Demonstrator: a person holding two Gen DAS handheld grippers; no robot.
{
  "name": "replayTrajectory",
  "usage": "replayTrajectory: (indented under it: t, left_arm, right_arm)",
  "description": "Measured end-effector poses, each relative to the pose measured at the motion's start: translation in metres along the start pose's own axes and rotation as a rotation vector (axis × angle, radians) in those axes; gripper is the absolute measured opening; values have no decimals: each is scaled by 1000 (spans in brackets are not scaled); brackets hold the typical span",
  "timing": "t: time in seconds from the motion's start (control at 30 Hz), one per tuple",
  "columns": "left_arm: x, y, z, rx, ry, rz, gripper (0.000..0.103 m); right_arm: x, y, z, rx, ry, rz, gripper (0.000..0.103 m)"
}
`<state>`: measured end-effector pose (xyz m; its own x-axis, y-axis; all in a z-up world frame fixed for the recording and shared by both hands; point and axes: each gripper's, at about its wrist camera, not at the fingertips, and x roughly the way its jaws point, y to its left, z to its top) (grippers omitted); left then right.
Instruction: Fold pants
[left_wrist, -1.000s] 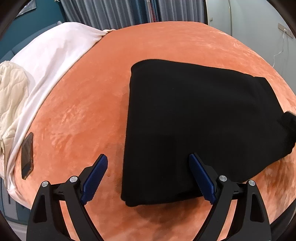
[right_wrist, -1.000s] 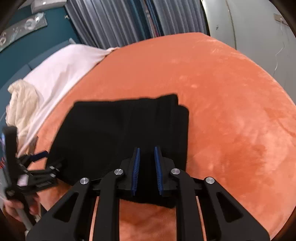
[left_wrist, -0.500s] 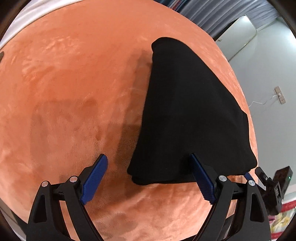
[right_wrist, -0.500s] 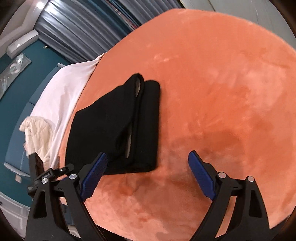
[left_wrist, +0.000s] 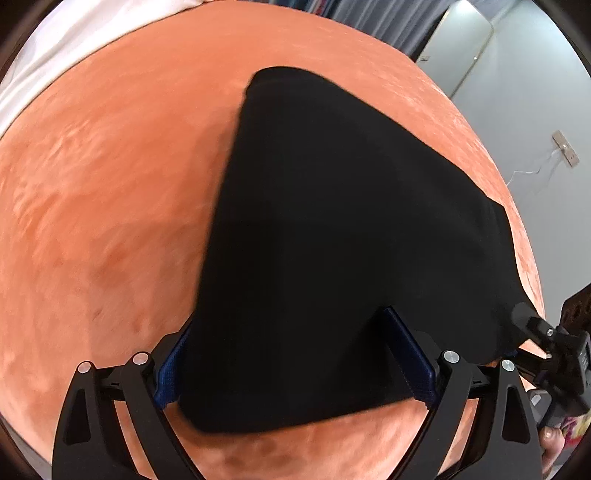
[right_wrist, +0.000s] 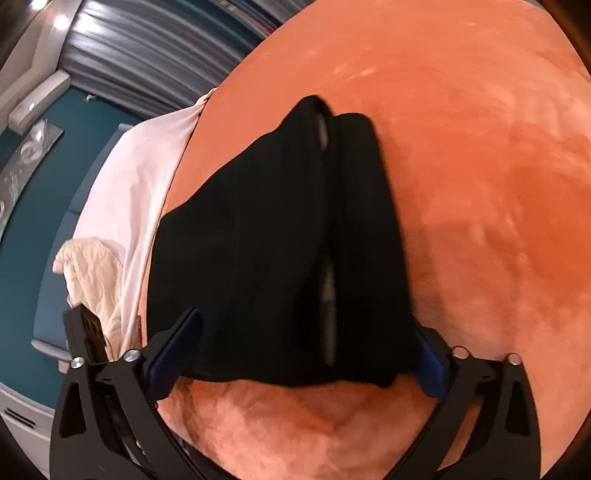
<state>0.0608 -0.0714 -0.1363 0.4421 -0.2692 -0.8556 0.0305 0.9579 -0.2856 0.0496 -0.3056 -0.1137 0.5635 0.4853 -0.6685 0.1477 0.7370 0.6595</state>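
Fingers on both grippers are spread wide and grip nothing. Your left gripper (left_wrist: 295, 360) and right gripper (right_wrist: 306, 352), whose jaws have just been opening, each straddle the near edge of the folded black pants (left_wrist: 332, 229). The pants lie flat on the orange plush bedspread (left_wrist: 103, 192). They look soft, light and floppy, so pinch all layers at the near corners. White sheet (right_wrist: 144, 184) and grey curtains (right_wrist: 155, 62) sit beyond.

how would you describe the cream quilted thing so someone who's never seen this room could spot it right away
Start at the big orange blanket that covers the surface, with the folded black pants on it. Along its left edge lies a smooth white sheet. The quilted cloth sits bunched at that sheet's outer edge: cream, not white, and the only fabric with stitched puffy squares.
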Motion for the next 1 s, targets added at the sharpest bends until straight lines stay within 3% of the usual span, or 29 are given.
replayTrajectory:
  t: [0.23,0.4,0.6,0.67,0.73,0.77,0.8,0.87,1.0]
  left_arm:
    - [4,-8,4,10,-24,21,91]
    - [1,-17,0,45,-57,64,86]
    - [0,-23,-5,44,-69,81,83]
    - [-2,-25,-6,43,-73,82,76]
    - [-4,-28,-5,46,-82,81,67]
    - [-6,-30,-5,49,-89,80,62]
    - [-10,-32,-5,51,-100,76,51]
    - [-17,-32,-3,68,-110,73,33]
    - [-45,-19,-1,41,-112,-32,24]
  right_arm:
    - [11,15,-11,-124,-64,-97,98]
    - [12,22,-28,-203,-178,-164,98]
    - [11,20,-19,-134,-147,-154,98]
    - [11,19,-15,-116,-132,-156,97]
    - [9,21,-12,-115,-127,-150,67]
    - [7,21,-12,-113,-126,-139,60]
    - [4,21,-11,-108,-128,-124,48]
    - [1,22,-11,-102,-114,-95,41]
    - [-18,28,-12,-94,-109,-25,37]
